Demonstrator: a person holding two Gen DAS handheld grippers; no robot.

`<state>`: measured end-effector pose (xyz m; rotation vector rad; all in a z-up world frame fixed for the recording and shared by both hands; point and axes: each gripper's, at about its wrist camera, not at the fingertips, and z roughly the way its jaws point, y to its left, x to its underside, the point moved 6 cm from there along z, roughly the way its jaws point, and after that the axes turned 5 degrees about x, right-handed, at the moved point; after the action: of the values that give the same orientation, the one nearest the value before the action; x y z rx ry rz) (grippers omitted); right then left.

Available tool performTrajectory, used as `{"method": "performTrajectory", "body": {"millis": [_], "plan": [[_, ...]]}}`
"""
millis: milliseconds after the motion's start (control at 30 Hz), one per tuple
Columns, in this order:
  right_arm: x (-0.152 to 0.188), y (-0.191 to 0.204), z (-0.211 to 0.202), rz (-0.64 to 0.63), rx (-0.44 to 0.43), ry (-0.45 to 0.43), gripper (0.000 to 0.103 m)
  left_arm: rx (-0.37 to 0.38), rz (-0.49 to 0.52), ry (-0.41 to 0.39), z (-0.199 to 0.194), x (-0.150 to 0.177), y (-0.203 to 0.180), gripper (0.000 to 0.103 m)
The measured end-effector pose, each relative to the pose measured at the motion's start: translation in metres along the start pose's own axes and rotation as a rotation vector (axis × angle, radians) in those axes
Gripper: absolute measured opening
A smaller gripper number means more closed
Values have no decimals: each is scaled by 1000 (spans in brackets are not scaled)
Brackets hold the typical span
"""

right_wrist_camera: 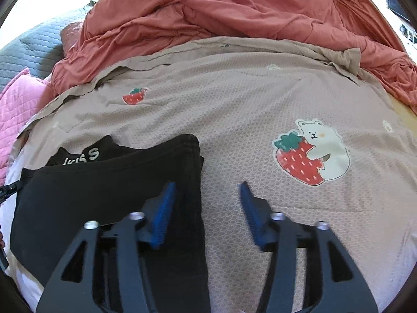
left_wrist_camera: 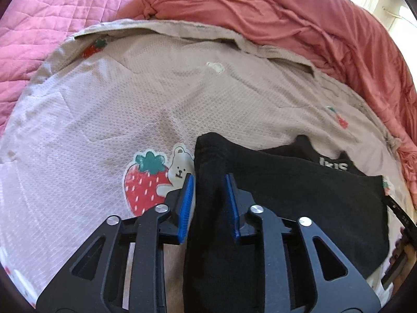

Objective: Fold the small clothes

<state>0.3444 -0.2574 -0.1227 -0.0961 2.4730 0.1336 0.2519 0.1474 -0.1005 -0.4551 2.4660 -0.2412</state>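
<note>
Black garment lies folded flat on the beige strawberry-print blanket, which covers the bed. White lettering shows on the layer peeking out at its far edge.

Left tool: blue pads straddle the garment's left folded edge, a raised ridge of black fabric running up between them. Small gap visible each side of the ridge, so the pads are not pressing on it: slightly parted, nothing held.

Right tool: jaws spread wide, holding nothing. Left pad sits over the garment's right edge, right pad over bare blanket. Garment edge passes between them, untouched as far as I can tell.

Surroundings:
- Strawberry-and-bear print just left of the left tool, partly hidden behind its left finger. In the right wrist view another bear print sits to the right of the tool, well clear of the garment.
- Small strawberry print farther back on the blanket.
- Rumpled coral-red duvet heaped along the blanket's far edge, overlapping it at the right corner.
- Pink quilted cover at far left, grey quilted one behind it.
- Black strap-like piece pokes out at the garment's right side in the left wrist view; can't tell what it is.

Blanket ahead of both tools is clear apart from wrinkles.
</note>
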Motion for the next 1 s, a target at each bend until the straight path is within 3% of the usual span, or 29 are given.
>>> {"method": "performTrajectory", "body": {"millis": [167, 300, 367, 500, 600, 1000], "plan": [[-2, 10, -11, -41, -15, -21, 69, 35, 9, -45, -32, 6, -6, 53], [-1, 24, -24, -76, -53, -44, 78, 46, 1, -51, -49, 17, -11, 68], [1, 32, -30, -97, -69, -57, 79, 44, 20, -37, -53, 26, -19, 79], [5, 47, -41, -162, -88, -92, 80, 60, 44, -23, -56, 38, -39, 92], [8, 52, -48, -184, -91, -116, 91, 65, 60, -28, -58, 45, -56, 93], [13, 66, -71, -185, -159, -153, 91, -8, 173, 20, -43, 65, -82, 93]]}}
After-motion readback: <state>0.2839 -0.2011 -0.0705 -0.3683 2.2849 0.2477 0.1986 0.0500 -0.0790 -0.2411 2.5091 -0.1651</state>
